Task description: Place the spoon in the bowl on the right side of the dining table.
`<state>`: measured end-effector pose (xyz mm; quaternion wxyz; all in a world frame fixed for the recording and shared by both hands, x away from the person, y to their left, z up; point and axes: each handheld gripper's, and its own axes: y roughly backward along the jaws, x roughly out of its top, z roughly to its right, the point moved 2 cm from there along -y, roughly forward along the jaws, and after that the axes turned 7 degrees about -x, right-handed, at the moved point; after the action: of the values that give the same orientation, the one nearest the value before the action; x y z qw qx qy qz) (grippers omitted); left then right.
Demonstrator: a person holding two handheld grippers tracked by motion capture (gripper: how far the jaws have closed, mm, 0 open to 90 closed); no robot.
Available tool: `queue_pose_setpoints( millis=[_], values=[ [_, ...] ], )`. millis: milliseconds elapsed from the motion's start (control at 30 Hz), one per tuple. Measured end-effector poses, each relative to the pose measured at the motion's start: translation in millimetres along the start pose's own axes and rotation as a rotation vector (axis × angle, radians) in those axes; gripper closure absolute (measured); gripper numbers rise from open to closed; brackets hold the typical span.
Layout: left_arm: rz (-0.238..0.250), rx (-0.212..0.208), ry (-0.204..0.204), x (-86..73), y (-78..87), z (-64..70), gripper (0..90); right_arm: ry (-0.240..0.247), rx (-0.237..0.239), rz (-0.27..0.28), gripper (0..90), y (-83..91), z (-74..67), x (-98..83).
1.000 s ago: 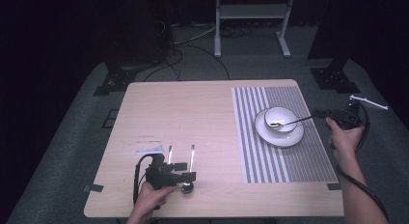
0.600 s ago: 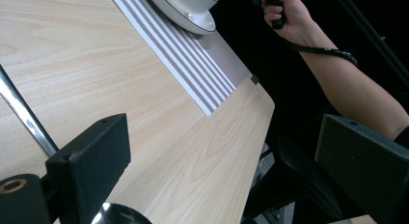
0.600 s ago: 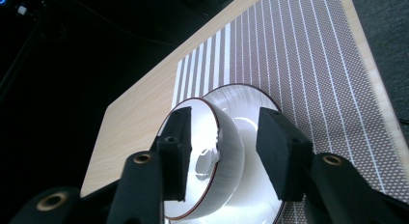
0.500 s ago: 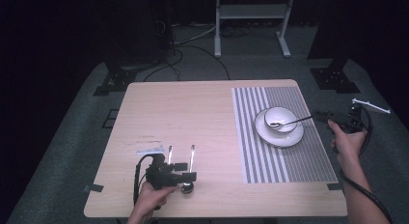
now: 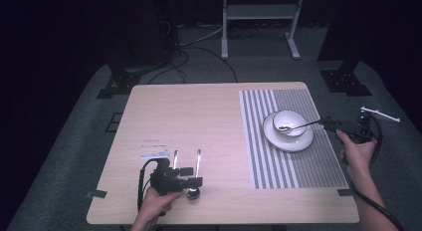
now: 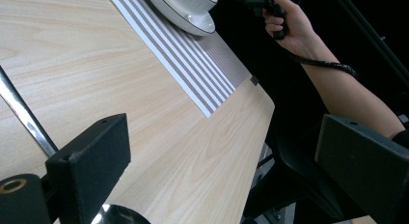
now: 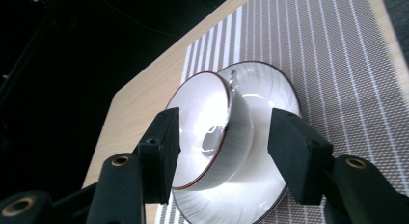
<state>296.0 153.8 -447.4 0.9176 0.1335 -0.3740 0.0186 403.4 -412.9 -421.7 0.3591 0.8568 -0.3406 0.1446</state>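
We take the work in hand to be laying a spoon [image 5: 298, 126] into the white bowl [image 5: 290, 123], which sits on a saucer [image 5: 276, 137] on the striped mat [image 5: 298, 166] at the right of the worktop [image 5: 199, 121]. In the high view the spoon's scoop end lies inside the bowl and the handle leans on the rim. Its long axis runs across the worktop, pointing from the bowl toward the right tool [image 5: 332, 123], and the handle tip ends just at the tool's front; contact there we cannot resolve.

The right tool's jaws have just been opening. In the right gripper view they stand spread on either side of the bowl with nothing between them, and the spoon [image 7: 230, 96] shows only as a thin glint at the rim. Our reading: the spoon is released and rests on its own, the bowl wall propping it so that it does not slide off.

The left tool [image 5: 188, 164] rests near the front edge, jaws spread, two utensils [image 5: 175, 159] lying beside each other just ahead of it, long axes pointing away from the person. Probably staged there for later pickup. In the left gripper view one metal handle [image 6: 24, 119] lies beside the left jaw and a rounded metal end shows under it. Nothing is pinched.
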Motion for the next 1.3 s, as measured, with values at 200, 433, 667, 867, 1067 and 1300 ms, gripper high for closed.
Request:
queue_pose_setpoints(
  millis=[200, 433, 667, 867, 1067, 1300],
  values=[
    [-0.002, -0.002, 0.0, 0.1, -1.2, 1.0, 3.8, 0.007, 0.003, -0.011, 43.1, 0.8, 0.2, -7.7],
    [0.0, 0.001, 0.004, -0.6, -1.2, 0.3, 3.8, 0.009, 0.02, -0.017, 43.0, 2.3, -0.9, -17.2],
    [0.007, 0.003, 0.008, -1.6, 0.3, 1.4, 3.8, 0.013, 0.03, -0.012, 42.8, 5.6, -2.9, -23.9],
    [0.008, 0.009, 0.009, -2.0, 1.1, 0.1, 3.8, 0.038, 0.036, -0.021, 42.3, 6.8, -5.7, -32.0],
    [0.009, 0.008, 0.011, -2.0, 1.7, -0.3, 3.8, 0.042, 0.054, -0.028, 41.4, 7.2, -7.6, -42.6],
    [0.006, 0.005, 0.01, -3.0, 1.5, -0.6, 3.8, 0.052, 0.072, -0.035, 40.8, 7.6, -9.8, -57.2]
  ],
)
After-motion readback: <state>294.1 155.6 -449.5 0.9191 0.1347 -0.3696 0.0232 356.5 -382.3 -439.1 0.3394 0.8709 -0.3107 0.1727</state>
